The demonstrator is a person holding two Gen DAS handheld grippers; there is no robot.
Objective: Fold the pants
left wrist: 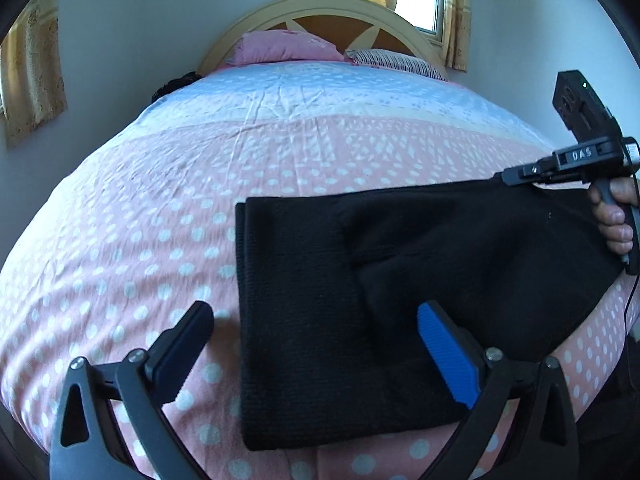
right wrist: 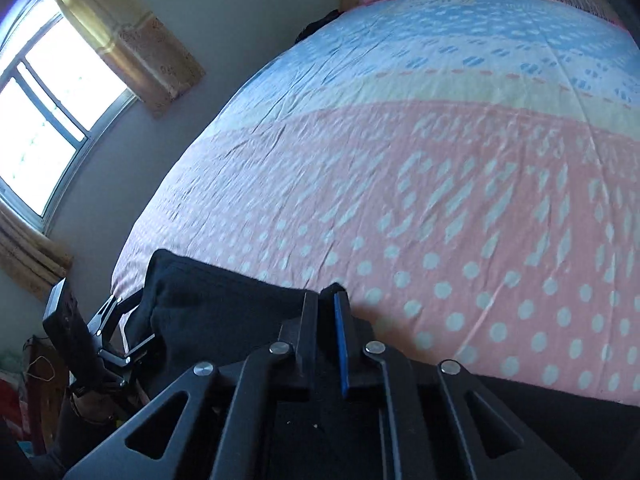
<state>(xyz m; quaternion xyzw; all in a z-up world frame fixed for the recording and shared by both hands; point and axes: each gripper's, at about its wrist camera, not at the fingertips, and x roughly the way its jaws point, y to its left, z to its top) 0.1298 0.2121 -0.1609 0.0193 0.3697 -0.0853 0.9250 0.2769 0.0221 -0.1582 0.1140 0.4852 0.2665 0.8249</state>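
- Black knit pants [left wrist: 360,300] lie on the pink dotted bedsheet [left wrist: 140,220] at the near side of the bed, already doubled into a broad slab with a square folded edge on my left.
- My left gripper [left wrist: 316,344] hangs just above that slab with its jaws spread wide: the dark finger is over bare sheet, the blue-padded finger [left wrist: 448,356] over the cloth, and nothing is between them.
- My right gripper [right wrist: 326,336] has its jaws pressed almost together on a corner of the pants; from the left wrist view it holds the far right edge of the fabric, lifted a little off the bed, with my hand [left wrist: 614,220] wrapped round the handle.
- Fabric between the two grippers looks slack and lumpy, with one layer riding over another near the middle.
- I judge this to be the middle of a fold: one end is pinched and raised, the other end lies flat and unheld.
- Next, I think, the right side wants carrying across toward the square left edge, while the left jaws either close on the near corner or press the slab to keep it from sliding.
- Pillows [left wrist: 288,46] and the headboard [left wrist: 320,8] sit well apart, so the sheet beyond is free for laying the fold down.
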